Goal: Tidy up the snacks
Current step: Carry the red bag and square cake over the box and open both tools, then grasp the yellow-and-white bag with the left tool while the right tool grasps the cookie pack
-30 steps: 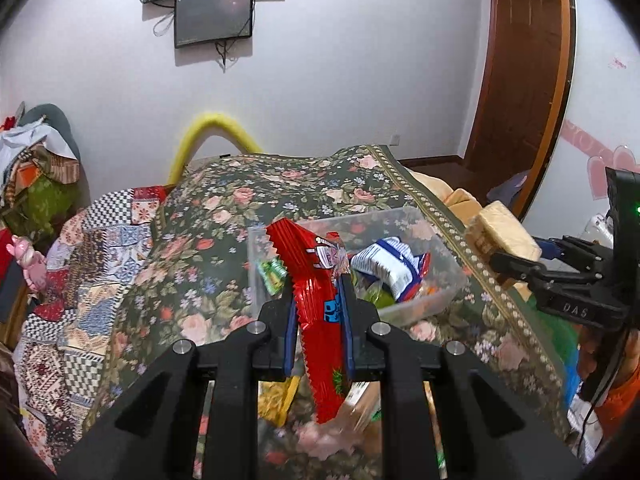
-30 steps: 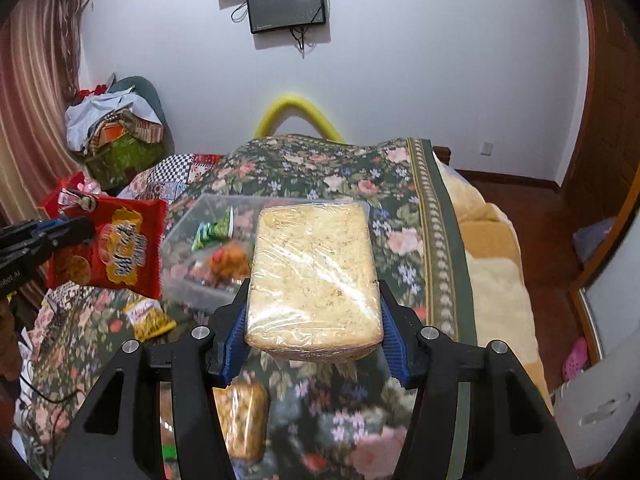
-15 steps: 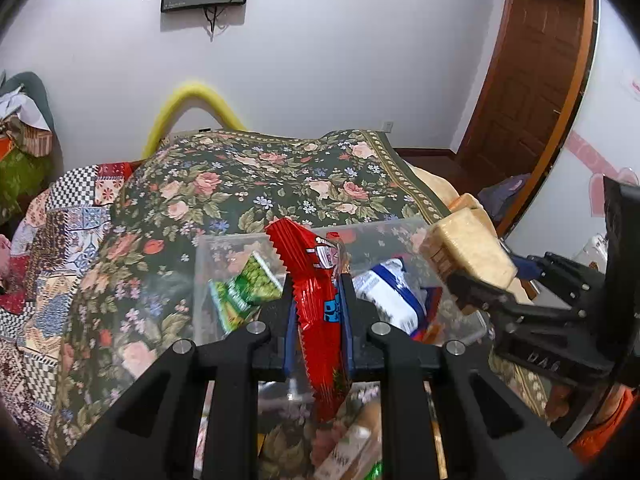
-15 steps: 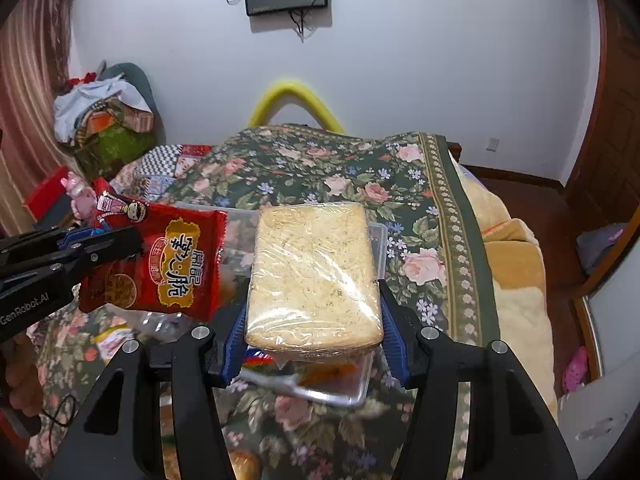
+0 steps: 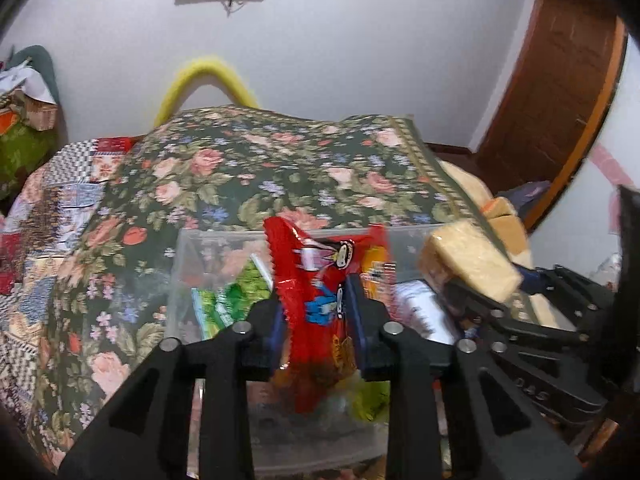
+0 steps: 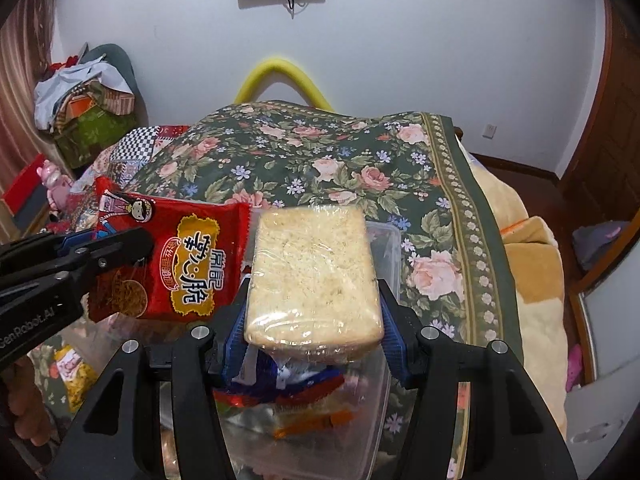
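**Two snacks over the bin, release starting on the left**

Left wrist view: the left gripper [image 5: 316,312] hangs over the clear plastic bin [image 5: 208,240], which sits on the flowered bedspread [image 5: 248,164]. The red snack packet [image 5: 320,300] stands between the fingers, which are opening; the packet looks loose and blurred, with a gap showing beside the pads, so I judge it is being let go into the bin. Inside the bin, left of the packet, lies a green packet [image 5: 228,296]; a white wrapper shows to its right. The right gripper enters from the bin's right side.

Right wrist view: the right gripper [image 6: 312,320] has its fingers clamped on the wrapped rice cake [image 6: 312,272], held above the bin's near right end. Blue, red and orange wrappers [image 6: 296,392] lie in the bin below it. Left of the bin, a yellow packet [image 6: 76,372] lies on the bedspread.

Progress: several snacks binned; red packet dropping, rice cake to follow, yellow packet left outside.
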Tool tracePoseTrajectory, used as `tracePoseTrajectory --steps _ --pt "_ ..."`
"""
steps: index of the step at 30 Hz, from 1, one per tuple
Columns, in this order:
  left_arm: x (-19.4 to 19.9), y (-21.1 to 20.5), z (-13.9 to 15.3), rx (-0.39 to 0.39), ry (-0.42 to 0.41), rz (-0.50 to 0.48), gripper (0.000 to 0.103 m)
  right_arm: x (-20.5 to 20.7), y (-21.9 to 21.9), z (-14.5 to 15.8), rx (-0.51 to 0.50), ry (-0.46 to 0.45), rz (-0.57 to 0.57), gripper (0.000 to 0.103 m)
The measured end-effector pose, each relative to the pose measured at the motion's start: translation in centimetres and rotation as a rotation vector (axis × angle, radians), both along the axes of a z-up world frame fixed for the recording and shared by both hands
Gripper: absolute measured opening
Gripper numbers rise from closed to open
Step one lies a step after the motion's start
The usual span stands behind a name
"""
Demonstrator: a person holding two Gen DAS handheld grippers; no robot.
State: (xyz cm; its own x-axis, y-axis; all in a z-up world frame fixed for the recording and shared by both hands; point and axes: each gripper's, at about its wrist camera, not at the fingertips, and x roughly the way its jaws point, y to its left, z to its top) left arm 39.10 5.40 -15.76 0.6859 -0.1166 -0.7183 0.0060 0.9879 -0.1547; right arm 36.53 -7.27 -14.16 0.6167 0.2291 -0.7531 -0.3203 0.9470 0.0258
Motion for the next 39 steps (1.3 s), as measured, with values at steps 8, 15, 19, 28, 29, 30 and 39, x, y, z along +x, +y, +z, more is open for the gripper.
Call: tracePoseTrajectory --steps 8,15,19,28,29,30,39 --pt "0.1 0.8 -0.6 0.008 0.065 0.04 0.059 -0.1 -0.1 0.3 -0.02 0.009 0.001 0.056" --pt "-2.2 1.6 1.3 -0.007 0.045 0.037 0.061 -2.1 -0.3 2.2 -0.022 -0.03 0.017 0.063" --pt "-4.4 1.9 3.2 0.026 0.006 0.019 0.062 -4.0 -0.4 3.4 -0.003 -0.048 0.03 0.066" --pt "-10.0 3.2 5.7 0.058 -0.043 0.007 0.067 -8.5 0.1 4.5 0.026 -0.028 0.078 0.071" --pt "-10.6 3.4 5.7 0.063 -0.041 0.006 0.067 -9.0 0.1 4.5 0.026 -0.028 0.082 0.072" --pt "-11.1 3.5 5.6 0.067 -0.038 0.003 0.067 -9.7 0.2 4.3 0.022 -0.024 0.087 0.072" --pt "-15.2 4.8 2.2 0.125 0.036 -0.009 0.07 -13.5 0.1 0.5 0.014 0.09 0.115 0.072"
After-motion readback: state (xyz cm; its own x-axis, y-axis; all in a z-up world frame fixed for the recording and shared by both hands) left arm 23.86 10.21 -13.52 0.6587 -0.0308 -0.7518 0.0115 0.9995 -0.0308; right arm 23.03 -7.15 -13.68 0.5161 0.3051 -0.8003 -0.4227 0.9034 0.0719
